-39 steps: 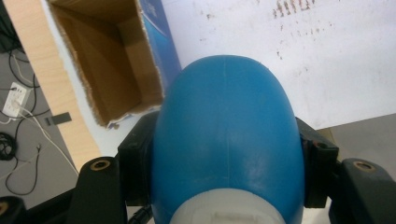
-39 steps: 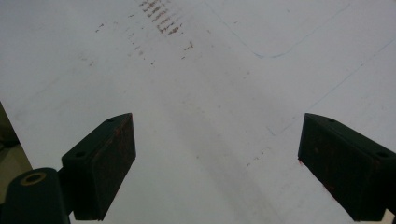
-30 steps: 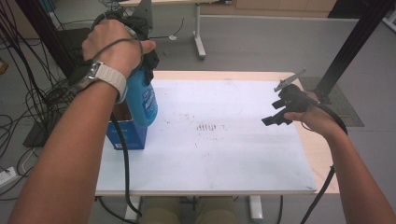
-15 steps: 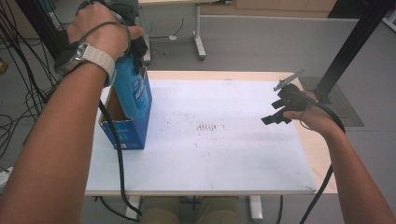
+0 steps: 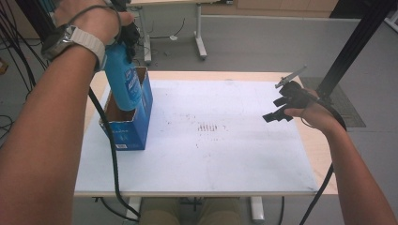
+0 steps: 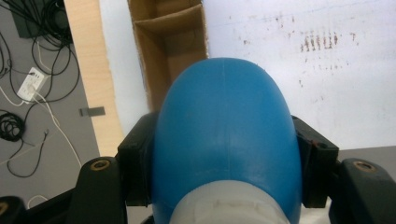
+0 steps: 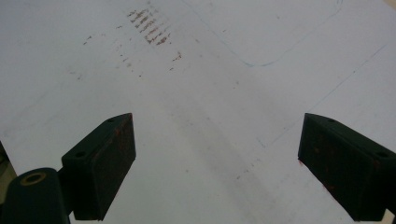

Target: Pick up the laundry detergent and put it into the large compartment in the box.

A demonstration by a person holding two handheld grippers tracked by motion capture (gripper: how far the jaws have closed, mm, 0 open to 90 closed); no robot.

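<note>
**Blue bottle held over open box; right gripper idle**

High view. White table [image 5: 211,159] with a wooden edge at its far and right sides. Blue cardboard box [image 5: 133,123], top open, standing near the table's left edge. Blue bottle [image 5: 123,83], roughly upright, its bottom end at the box's open mouth; its top is gripped by the left gripper [image 5: 126,33], which is largely covered by the left hand [image 5: 91,18]. A pale watch [image 5: 77,43] sits on that wrist, and a black cable hangs from the gripper down past the table's front edge. Right gripper [image 5: 277,108] held above the table's right part, well apart from the box and bottle, with the right hand [image 5: 313,111] behind it. A patch of reddish-brown marks [image 5: 210,126] lies near the table's middle.

Left gripper view. Looking down along the bottle [image 6: 225,140]: its rounded blue shoulder swells between the two black jaws, which press on its sides, clamped tight. A white cap or collar shows at the lower edge. Beyond it, the box [image 6: 168,42] shows its brown inside. Floor with cables at the left.

Right gripper view. Both black jaws stand wide apart with nothing between them, over bare white table [image 7: 210,116]. The reddish marks [image 7: 149,28] lie farther off, and a faint pencilled outline runs at the upper right.
</note>
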